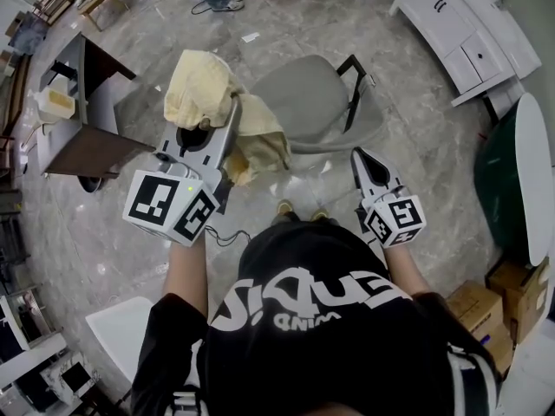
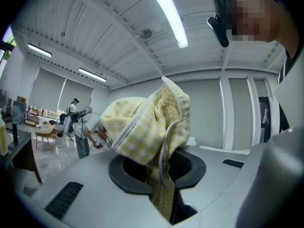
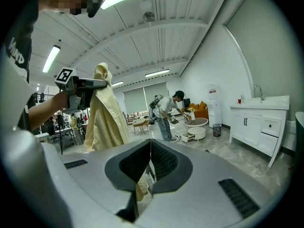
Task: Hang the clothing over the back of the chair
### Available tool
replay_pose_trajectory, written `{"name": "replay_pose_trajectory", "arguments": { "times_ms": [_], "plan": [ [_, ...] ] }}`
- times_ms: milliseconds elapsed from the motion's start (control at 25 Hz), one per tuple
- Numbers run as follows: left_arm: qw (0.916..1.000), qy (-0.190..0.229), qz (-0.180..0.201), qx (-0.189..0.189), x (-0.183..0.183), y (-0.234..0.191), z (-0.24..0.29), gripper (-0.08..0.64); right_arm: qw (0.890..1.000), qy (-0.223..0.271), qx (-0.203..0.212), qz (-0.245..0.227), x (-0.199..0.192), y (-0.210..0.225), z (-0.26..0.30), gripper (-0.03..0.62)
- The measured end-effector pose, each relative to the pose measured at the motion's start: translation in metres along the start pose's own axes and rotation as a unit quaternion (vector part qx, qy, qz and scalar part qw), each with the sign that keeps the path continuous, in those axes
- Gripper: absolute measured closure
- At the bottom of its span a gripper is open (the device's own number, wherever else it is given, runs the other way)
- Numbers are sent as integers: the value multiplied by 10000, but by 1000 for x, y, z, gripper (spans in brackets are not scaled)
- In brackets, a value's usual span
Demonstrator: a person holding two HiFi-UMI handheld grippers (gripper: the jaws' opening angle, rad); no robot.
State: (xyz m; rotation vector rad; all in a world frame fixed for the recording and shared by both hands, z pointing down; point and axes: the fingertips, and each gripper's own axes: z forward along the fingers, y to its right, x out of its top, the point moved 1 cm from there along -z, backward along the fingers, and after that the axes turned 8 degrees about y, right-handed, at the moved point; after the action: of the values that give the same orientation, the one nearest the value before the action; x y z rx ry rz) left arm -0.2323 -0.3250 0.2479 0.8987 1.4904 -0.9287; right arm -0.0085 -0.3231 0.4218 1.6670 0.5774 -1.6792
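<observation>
1. The grey marble floor (image 1: 416,137) carried everything. A white cabinet (image 1: 460,33) stood along its far right edge.
2. The chair (image 1: 312,102), grey-shelled with a black frame, stood out on the open floor, well away from those edges and just ahead of the person's feet. Nothing lay over its back.
3. The clothing (image 1: 204,85), a pale yellow checked garment, was off the floor's surface at its top, bunched over the left claw to the left of the chair. In the head view its lower folds fell across the chair's near left side; we could not tell whether they touched it. From the right gripper view the clothing (image 3: 102,113) hung long and straight beneath that claw, and we could not see whether its hem reached the floor.
4. The left claw (image 1: 212,126) pointed level and pinched a fold of the clothing (image 2: 147,127) between its pads, as the left gripper view showed at the left claw (image 2: 159,167).
5. The right claw (image 1: 360,156) sat to the right of the chair, low in front of the person. In its own view the right claw (image 3: 150,158) had its pads pressed together with nothing between them.
</observation>
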Motion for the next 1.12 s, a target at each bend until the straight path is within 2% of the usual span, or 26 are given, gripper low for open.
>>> {"name": "replay_pose_trajectory", "arguments": {
  "times_ms": [200, 600, 880, 1120],
  "plan": [
    [9994, 238, 184, -148, 42, -12, 22, 479, 10000, 12, -56, 38, 1, 7, 4, 578],
    [9970, 576, 240, -454, 91, -15, 62, 479, 9999, 49, -105, 110, 2, 15, 9, 578],
    [9962, 627, 205, -573, 92, -14, 85, 479, 9998, 46, -138, 129, 3, 17, 10, 578],
    [9946, 578, 180, -842, 70, -7, 107, 479, 9995, 26, -267, 144, 1, 23, 5, 578]
  ]
}}
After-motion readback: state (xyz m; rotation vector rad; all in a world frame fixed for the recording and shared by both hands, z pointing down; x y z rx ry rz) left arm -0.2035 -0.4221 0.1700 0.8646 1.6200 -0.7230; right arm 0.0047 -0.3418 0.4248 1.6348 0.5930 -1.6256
